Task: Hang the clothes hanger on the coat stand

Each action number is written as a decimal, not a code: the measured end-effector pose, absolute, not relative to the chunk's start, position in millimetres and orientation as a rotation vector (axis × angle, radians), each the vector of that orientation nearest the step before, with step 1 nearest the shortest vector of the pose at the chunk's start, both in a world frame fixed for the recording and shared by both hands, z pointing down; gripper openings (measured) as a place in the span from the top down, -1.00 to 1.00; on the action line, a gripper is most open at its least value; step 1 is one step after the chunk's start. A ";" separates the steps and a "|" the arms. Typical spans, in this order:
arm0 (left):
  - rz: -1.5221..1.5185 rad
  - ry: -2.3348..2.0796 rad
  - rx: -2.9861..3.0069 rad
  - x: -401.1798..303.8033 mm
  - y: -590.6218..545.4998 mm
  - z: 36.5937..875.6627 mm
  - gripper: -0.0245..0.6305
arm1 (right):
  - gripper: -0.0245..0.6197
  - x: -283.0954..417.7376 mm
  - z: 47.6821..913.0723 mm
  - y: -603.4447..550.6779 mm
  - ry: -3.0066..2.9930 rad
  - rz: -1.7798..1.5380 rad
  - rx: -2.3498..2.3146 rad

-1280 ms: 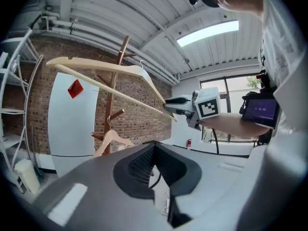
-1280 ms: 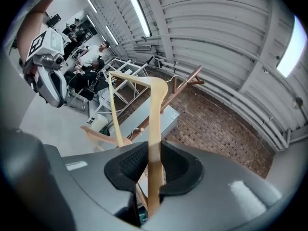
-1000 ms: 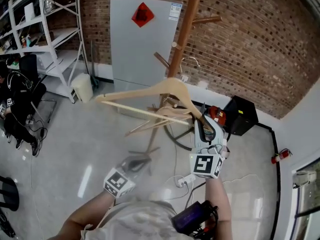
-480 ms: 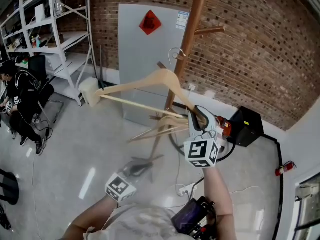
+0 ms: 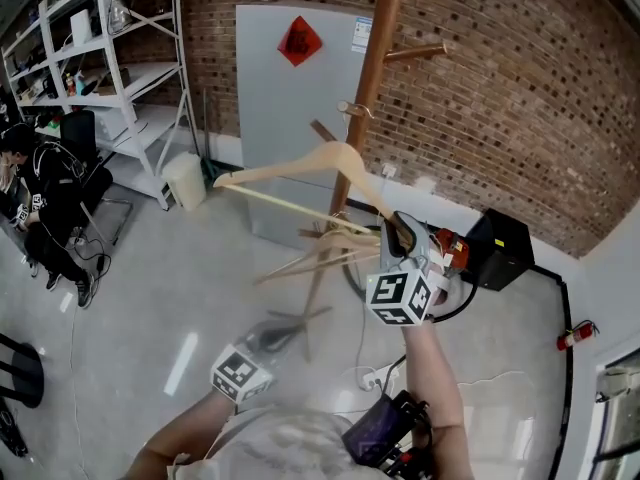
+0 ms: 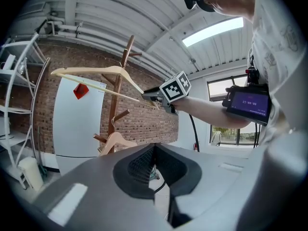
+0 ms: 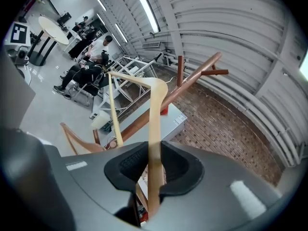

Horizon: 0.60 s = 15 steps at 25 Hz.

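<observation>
Right tongs (image 5: 392, 230) have carried the hanger (image 5: 340, 154) further in toward the coat stand (image 5: 375, 58) over the last second; left tongs (image 5: 262, 340) have hardly shifted. Right tongs are clamped on the hanger: the right gripper view shows the pads on either side of one wooden arm (image 7: 154, 129), near its end. Left tongs are low and near the person, pads together with nothing between them (image 6: 153, 165), so they look idle. Step in hand, as I read it: the approach. The hanger is in the air, not yet on any peg. Its metal hook (image 5: 352, 110) stands just beside the pole on the left, below the upper peg (image 5: 415, 51) that sticks out right, and just above a short dark peg (image 5: 322, 130) on the left. The long axis runs from far left to near right, roughly level and dropping a little toward the gripped end. The hook points up from the middle. I can't tell which way its open side faces. Other wooden hangers (image 5: 320, 243) already sit low on the stand. Next move likely needs the hook lifted over a free peg with its open side facing it, then lowered until the peg carries it, then the pads released. With only one end gripped, the free end could swing or twist.
</observation>
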<state>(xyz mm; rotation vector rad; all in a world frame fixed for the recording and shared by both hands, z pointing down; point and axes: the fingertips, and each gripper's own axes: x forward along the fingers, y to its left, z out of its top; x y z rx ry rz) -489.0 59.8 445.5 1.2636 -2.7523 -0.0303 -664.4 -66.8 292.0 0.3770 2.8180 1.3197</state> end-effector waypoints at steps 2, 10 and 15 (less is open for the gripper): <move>-0.035 -2.749 1.251 -490.4 62.1 448.5 0.92 | 0.63 -667.8 297.0 -69.0 2.818 1.324 0.362; -0.102 -2.743 1.160 -504.2 75.8 456.2 0.92 | 0.61 -678.5 297.4 -76.4 2.760 1.314 0.292; -0.158 -2.707 1.128 -503.5 81.2 458.9 0.92 | 0.58 -674.1 289.5 -73.8 2.752 1.234 0.328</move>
